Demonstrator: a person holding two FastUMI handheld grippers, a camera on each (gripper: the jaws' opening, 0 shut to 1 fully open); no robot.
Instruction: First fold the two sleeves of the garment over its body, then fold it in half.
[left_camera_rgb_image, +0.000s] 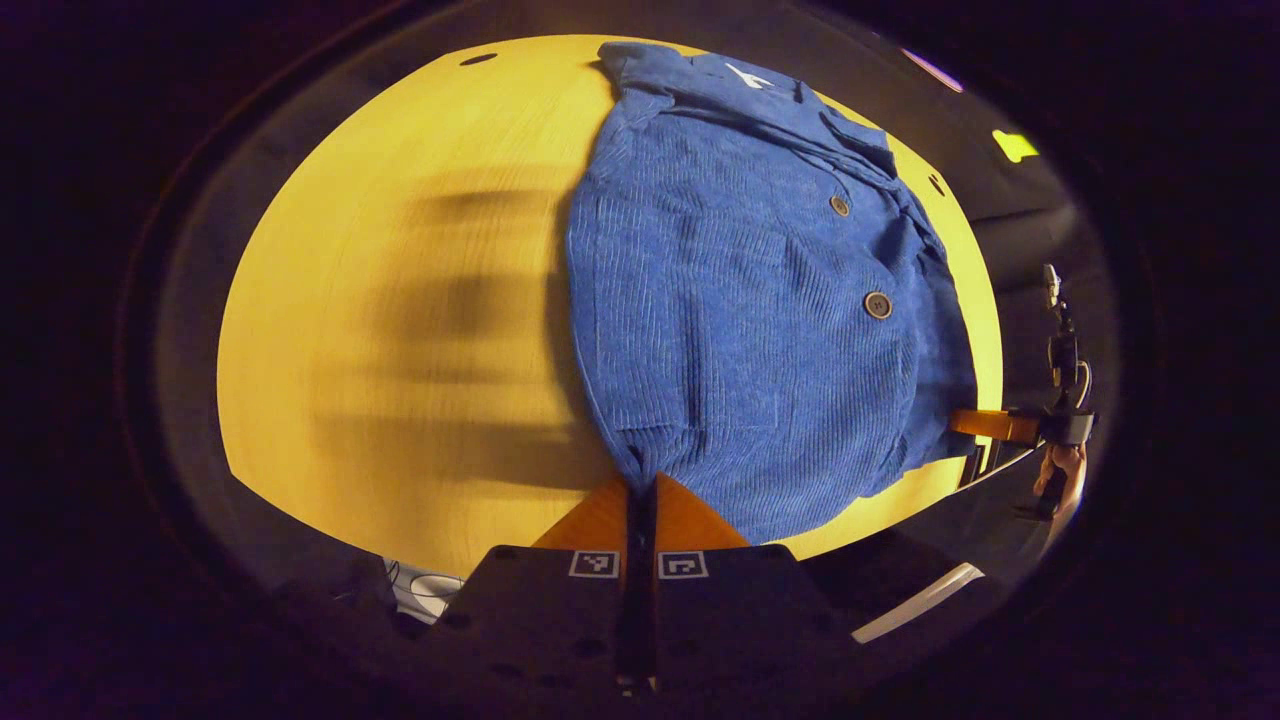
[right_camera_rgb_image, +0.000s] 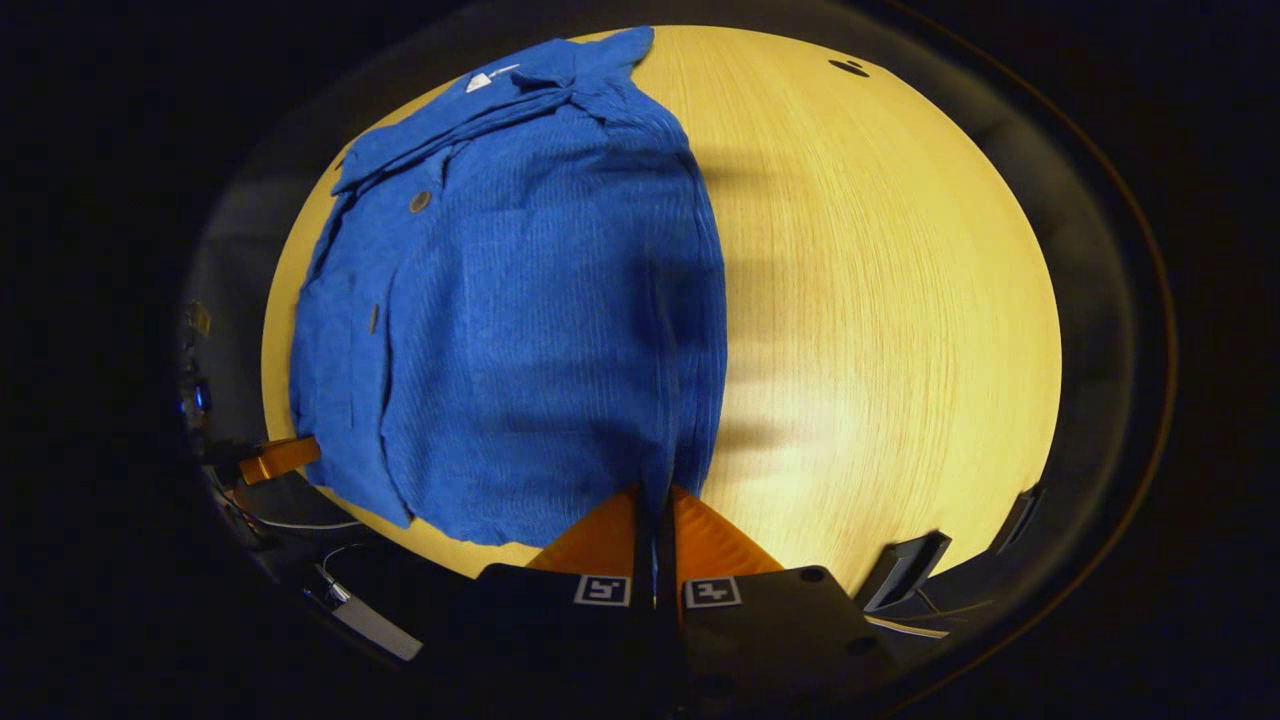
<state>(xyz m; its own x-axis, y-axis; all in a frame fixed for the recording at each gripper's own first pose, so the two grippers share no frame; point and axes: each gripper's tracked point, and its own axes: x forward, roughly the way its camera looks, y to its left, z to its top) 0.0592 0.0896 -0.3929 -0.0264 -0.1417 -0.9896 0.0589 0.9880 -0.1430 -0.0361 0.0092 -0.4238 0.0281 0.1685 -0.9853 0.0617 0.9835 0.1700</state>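
Note:
A blue corduroy shirt (left_camera_rgb_image: 740, 320) lies button side up on the round yellow table (left_camera_rgb_image: 400, 300), its collar at the far edge and its hem toward me. In the left gripper view my left gripper (left_camera_rgb_image: 640, 487) is shut on the hem's left corner. In the right gripper view the shirt (right_camera_rgb_image: 520, 330) lies to the left, and my right gripper (right_camera_rgb_image: 660, 497) is shut on the hem's right corner, where a fold of cloth runs up along the side. Each view shows the other gripper at the opposite hem corner: the right gripper (left_camera_rgb_image: 985, 424) and the left gripper (right_camera_rgb_image: 278, 458).
The bare yellow tabletop (right_camera_rgb_image: 880, 300) stretches beside the shirt on its outer sides. A hand (left_camera_rgb_image: 1062, 478) holds the far gripper at the table's near edge. Dark floor and cables (left_camera_rgb_image: 425, 590) lie below the table rim.

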